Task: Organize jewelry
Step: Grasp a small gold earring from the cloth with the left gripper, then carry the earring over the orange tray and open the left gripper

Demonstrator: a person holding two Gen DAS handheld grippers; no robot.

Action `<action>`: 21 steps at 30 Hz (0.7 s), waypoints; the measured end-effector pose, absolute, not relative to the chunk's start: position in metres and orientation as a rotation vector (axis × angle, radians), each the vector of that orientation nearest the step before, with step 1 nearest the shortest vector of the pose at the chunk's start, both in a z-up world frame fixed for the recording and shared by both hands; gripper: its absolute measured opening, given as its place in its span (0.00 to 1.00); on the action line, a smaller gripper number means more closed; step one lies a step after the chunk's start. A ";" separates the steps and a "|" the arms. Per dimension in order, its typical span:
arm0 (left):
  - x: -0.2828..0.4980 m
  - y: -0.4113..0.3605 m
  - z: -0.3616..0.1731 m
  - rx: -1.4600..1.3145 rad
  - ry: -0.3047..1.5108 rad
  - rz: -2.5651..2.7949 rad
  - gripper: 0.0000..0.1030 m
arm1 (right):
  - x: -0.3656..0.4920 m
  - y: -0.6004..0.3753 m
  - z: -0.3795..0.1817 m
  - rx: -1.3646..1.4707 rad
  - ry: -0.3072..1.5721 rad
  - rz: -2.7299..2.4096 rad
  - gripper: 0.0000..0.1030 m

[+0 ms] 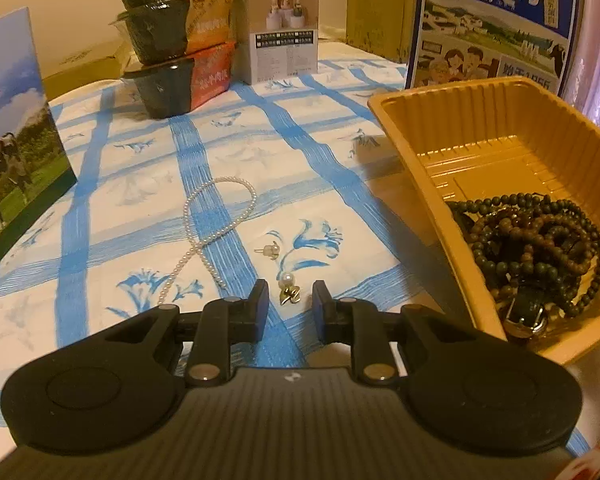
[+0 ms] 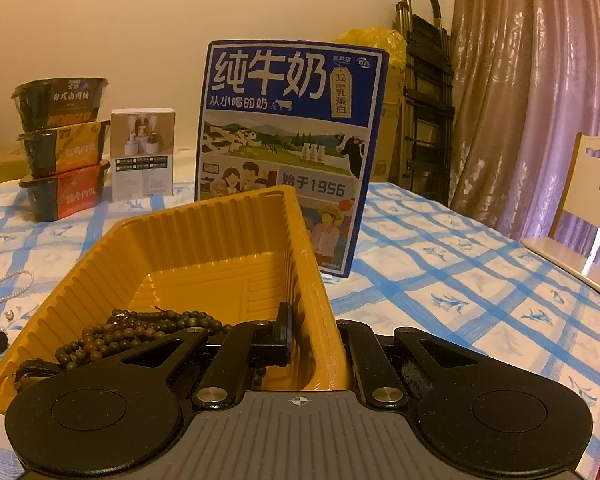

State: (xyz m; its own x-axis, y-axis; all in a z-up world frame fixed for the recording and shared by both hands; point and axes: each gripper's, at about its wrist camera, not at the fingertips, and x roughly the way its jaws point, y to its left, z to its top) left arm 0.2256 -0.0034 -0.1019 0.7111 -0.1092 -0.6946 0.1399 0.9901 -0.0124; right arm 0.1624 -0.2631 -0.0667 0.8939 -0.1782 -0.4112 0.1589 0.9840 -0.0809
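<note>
Left wrist view: the left gripper point(image 1: 291, 294) hangs low over the blue-checked tablecloth point(image 1: 324, 160), its jaws parted with nothing pressed between them — a pearl-and-gold earring point(image 1: 289, 289) lies on the cloth in the gap. A second small earring point(image 1: 269, 249) sits just beyond it, and a pearl necklace point(image 1: 212, 226) lies looped to the left. On the right, the yellow plastic tray point(image 1: 404, 128) holds a heap of dark wooden bead strands point(image 1: 540, 240). In the right wrist view, the right gripper point(image 2: 314, 340) is clamped on the tray's near wall — one finger point(image 2: 284, 332) inside, the other hidden outside. A blue milk carton point(image 2: 288, 120) stands behind the tray.
</note>
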 end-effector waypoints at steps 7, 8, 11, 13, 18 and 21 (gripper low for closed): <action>0.231 -0.008 -0.104 0.063 0.762 -0.148 0.08 | 0.163 -0.263 -0.067 -0.043 0.431 -0.172 0.08; 0.231 -0.009 -0.103 0.071 0.760 -0.149 0.08 | 0.162 -0.264 -0.067 -0.041 0.433 -0.171 0.08; 0.225 -0.010 -0.097 0.068 0.749 -0.161 0.08 | 0.162 -0.264 -0.068 -0.038 0.437 -0.170 0.08; 0.219 -0.011 -0.088 0.050 0.736 -0.174 0.08 | 0.162 -0.265 -0.068 -0.036 0.438 -0.169 0.08; 0.196 -0.018 -0.056 -0.038 0.689 -0.255 0.08 | 0.162 -0.265 -0.069 -0.034 0.441 -0.168 0.08; 0.186 -0.032 -0.040 -0.073 0.674 -0.324 0.08 | 0.162 -0.265 -0.069 -0.036 0.441 -0.166 0.07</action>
